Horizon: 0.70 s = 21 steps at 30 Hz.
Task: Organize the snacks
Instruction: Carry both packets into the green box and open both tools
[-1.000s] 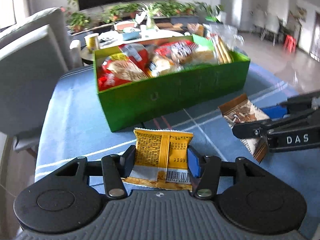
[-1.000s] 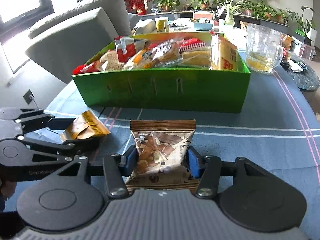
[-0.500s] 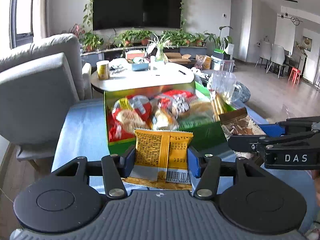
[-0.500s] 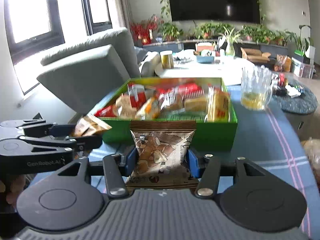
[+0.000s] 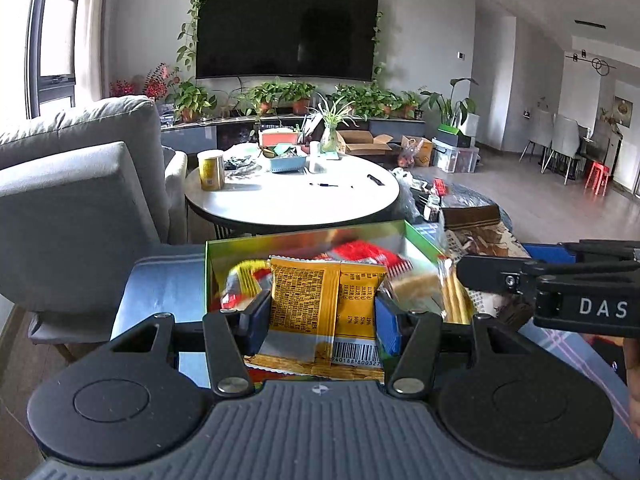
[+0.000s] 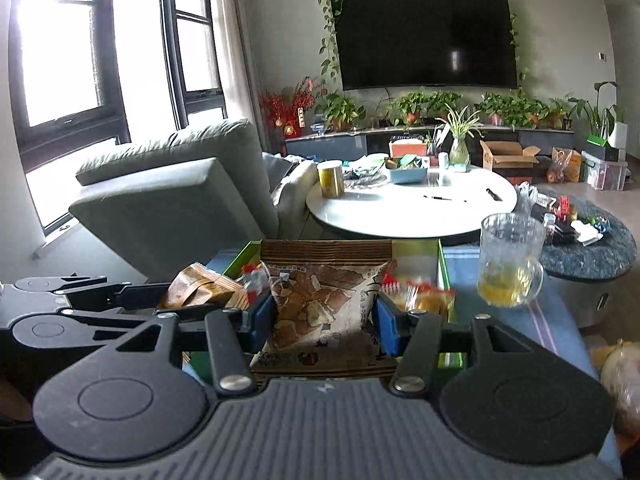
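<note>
My left gripper (image 5: 322, 322) is shut on a yellow snack packet (image 5: 324, 300), its back with print and a barcode facing the camera. It hangs in front of and above the green snack box (image 5: 304, 240), which holds several red, yellow and tan packets. My right gripper (image 6: 324, 320) is shut on a brown-and-white snack packet (image 6: 324, 292), held up before the same green box (image 6: 442, 264). Each gripper shows in the other's view: the right one (image 5: 560, 280) at the right with its brown packet (image 5: 480, 236), the left one (image 6: 100, 300) at the left with its yellow packet (image 6: 200, 288).
A glass mug (image 6: 508, 264) with yellow liquid stands right of the box on the blue striped tablecloth (image 5: 160, 292). A grey armchair (image 5: 72, 208) is at the left. Behind are a round white table (image 5: 292, 196) with a yellow tin, a dark low table (image 6: 588, 248), plants and a wall television.
Both grippers have risen with their packets and tilted up. The green box has dropped low in both views, and the room behind has come into sight.
</note>
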Each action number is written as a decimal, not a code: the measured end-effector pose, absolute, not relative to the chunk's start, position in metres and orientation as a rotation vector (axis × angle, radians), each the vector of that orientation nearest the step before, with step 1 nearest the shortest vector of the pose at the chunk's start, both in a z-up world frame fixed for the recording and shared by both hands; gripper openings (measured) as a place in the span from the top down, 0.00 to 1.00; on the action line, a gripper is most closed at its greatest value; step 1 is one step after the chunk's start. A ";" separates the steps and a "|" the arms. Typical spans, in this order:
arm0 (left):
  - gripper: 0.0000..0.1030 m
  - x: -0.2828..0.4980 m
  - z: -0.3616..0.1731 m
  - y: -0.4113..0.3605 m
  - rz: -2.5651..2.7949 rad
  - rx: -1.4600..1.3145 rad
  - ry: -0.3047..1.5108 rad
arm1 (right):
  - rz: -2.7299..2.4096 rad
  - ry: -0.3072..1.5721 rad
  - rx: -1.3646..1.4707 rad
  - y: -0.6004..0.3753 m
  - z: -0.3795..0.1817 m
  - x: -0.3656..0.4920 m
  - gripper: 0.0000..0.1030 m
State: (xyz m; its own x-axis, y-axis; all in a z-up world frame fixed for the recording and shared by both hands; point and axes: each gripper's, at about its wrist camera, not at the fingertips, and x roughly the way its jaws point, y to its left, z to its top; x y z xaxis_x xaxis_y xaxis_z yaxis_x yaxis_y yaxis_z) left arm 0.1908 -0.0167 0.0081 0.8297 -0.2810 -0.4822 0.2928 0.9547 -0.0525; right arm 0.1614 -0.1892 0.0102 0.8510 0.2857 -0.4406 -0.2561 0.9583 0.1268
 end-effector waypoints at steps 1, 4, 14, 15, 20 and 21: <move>0.51 0.195 0.009 -0.018 -0.301 0.023 0.508 | 0.285 0.473 0.070 -0.191 0.011 0.166 0.35; 0.51 0.209 0.010 -0.022 -0.296 0.034 0.506 | 0.284 0.474 0.094 -0.196 0.011 0.178 0.35; 0.51 0.265 0.001 -0.038 -0.288 0.004 0.538 | 0.267 0.522 0.197 -0.206 0.003 0.230 0.35; 0.51 0.271 -0.002 -0.040 -0.285 0.008 0.541 | 0.264 0.527 0.203 -0.206 0.002 0.234 0.35; 0.51 0.291 -0.015 -0.047 -0.274 0.018 0.570 | 0.247 0.544 0.198 -0.205 -0.005 0.249 0.35; 0.51 0.294 -0.017 -0.047 -0.274 0.017 0.576 | 0.246 0.550 0.196 -0.206 -0.007 0.251 0.35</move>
